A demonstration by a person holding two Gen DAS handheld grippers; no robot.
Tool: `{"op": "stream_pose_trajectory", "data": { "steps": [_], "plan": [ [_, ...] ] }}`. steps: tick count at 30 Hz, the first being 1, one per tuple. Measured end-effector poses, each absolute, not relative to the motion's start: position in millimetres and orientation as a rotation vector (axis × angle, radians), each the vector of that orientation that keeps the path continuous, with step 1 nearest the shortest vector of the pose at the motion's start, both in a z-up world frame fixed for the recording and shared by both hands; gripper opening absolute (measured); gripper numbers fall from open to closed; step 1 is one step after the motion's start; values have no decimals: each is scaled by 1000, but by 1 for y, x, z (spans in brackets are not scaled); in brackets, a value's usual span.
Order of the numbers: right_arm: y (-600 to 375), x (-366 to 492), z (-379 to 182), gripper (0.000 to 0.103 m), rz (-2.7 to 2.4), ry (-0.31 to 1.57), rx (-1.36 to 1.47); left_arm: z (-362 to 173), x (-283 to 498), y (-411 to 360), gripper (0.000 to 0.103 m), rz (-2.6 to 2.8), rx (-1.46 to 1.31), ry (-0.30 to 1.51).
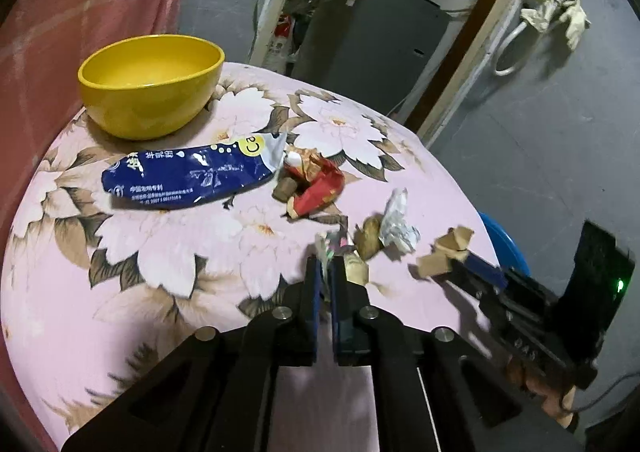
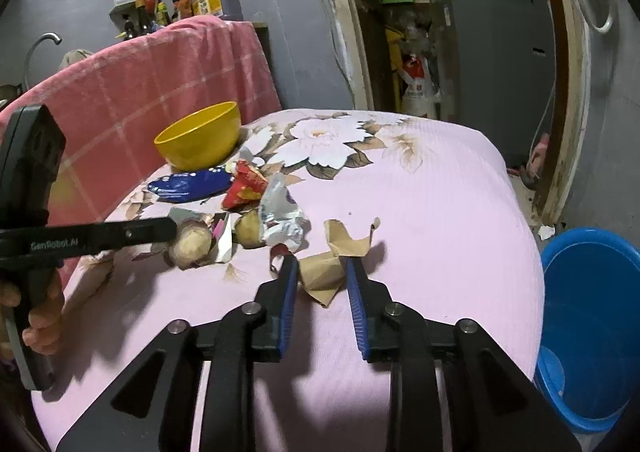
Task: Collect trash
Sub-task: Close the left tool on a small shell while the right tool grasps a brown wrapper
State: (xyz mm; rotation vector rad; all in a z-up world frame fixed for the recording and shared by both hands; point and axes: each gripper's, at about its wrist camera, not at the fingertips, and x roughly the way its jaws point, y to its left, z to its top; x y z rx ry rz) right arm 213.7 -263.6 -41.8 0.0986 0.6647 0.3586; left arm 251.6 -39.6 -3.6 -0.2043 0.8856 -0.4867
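Observation:
Trash lies on the pink flowered table: a blue wrapper, a red wrapper, crumpled foil, a potato-like lump and brown paper. My left gripper is shut on a small shiny wrapper scrap; it also shows in the right wrist view. My right gripper is open around the brown paper, fingers either side. The right gripper appears in the left wrist view.
A yellow bowl stands at the table's far left, also in the right wrist view. A blue bucket sits on the floor beside the table's right edge. A pink cloth hangs behind the table.

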Motion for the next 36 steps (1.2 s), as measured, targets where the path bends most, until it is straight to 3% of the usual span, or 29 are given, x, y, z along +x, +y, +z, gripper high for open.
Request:
{"op": "stream_pose_trajectory", "data": {
  "steps": [10,15,23,25,27,29,36],
  "plan": [
    [-265,217,-44,35,364,672,102,-15,290,-26,14,-482,-362,979],
    [-259,223,-42,46,369,674,83,-18,289,-15,14,-448,-380,972],
    [-256,230,-43,47,361,686,75,-23,275,-4,13,-459,-386,979],
    [-255,229,-44,44,356,688,71,-22,270,-11,13,-465,-332,974],
    [-255,229,-45,25,355,691,70,-20,263,-19,11,-485,-270,959],
    [-256,228,-45,18,355,691,74,-18,257,-29,6,-502,-226,955],
    [-267,221,-42,15,342,661,112,-9,235,-55,4,-537,-74,871]
  ]
}}
